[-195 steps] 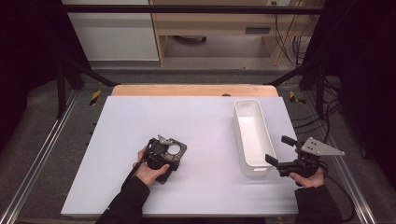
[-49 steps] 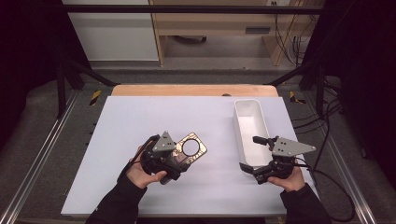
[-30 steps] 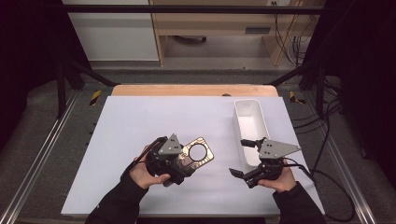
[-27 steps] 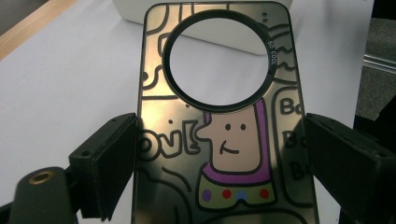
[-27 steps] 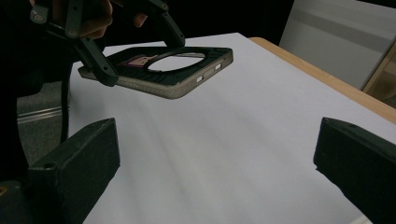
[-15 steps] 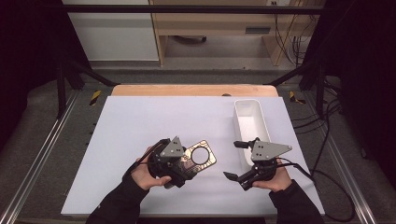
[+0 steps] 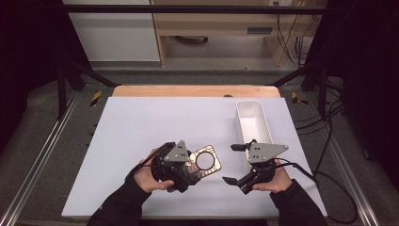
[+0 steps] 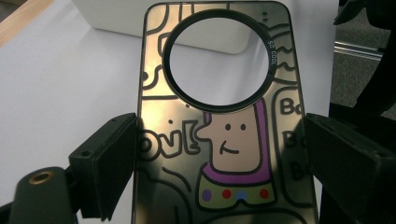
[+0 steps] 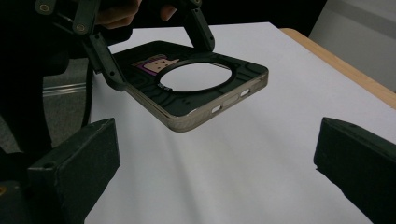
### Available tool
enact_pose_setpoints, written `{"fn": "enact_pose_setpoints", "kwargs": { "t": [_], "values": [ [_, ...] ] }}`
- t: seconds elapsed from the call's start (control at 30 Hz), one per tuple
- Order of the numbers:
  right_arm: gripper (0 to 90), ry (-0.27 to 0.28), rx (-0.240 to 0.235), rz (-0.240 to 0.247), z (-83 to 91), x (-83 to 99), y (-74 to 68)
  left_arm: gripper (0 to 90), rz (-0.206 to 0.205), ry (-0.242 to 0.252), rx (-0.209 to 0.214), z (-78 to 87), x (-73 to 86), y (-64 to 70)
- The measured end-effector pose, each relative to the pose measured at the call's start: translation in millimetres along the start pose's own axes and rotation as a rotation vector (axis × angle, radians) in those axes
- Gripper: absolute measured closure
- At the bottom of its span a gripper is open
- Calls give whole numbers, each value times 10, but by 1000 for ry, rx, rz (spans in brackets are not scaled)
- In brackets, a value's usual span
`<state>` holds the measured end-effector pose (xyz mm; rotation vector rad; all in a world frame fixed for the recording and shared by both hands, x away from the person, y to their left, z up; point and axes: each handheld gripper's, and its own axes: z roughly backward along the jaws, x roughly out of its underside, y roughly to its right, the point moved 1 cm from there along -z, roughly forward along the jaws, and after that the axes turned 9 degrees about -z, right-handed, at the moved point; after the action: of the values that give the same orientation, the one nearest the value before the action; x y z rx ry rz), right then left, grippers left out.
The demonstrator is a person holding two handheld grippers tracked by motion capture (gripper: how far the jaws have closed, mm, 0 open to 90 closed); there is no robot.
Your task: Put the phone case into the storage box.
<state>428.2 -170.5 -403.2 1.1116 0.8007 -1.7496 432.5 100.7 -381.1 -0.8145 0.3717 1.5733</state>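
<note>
My left gripper is shut on a glossy phone case with a large round camera hole and a cartoon figure printed on it. It holds the case just above the white table, hole end pointing right. In the left gripper view the two jaws press on the long edges of the case. My right gripper stands open a short way to the right, jaws facing the case's free end. From the right gripper view the case hangs ahead of the wide jaws, apart from them, with the left gripper's fingers clamped on it.
A long white tray lies lengthwise at the right of the white table top, just behind my right gripper; its near end shows as the tray beyond the case. Metal rails run along both sides of the table.
My right gripper has moved left from beside the tray toward the case, staying open. The left gripper has carried the case slightly right.
</note>
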Motion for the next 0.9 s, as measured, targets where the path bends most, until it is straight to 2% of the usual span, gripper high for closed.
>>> {"fn": "enact_pose_setpoints", "kwargs": {
  "t": [0.17, 0.5, 0.73, 0.9],
  "values": [
    [8, -24, -36, 12, -28, -12, -10, 116, -19, 2, 25, -13, -20, 21],
    [9, -61, -66, 42, -66, -17, -24, 116, -46, 15, 62, -38, -60, 71],
    [12, -75, -89, 63, -82, -30, -39, 116, -74, 23, 79, -42, -73, 106],
    [12, -89, -108, 87, -108, -42, -67, 116, -101, 28, 76, -38, -87, 129]
  ]
}}
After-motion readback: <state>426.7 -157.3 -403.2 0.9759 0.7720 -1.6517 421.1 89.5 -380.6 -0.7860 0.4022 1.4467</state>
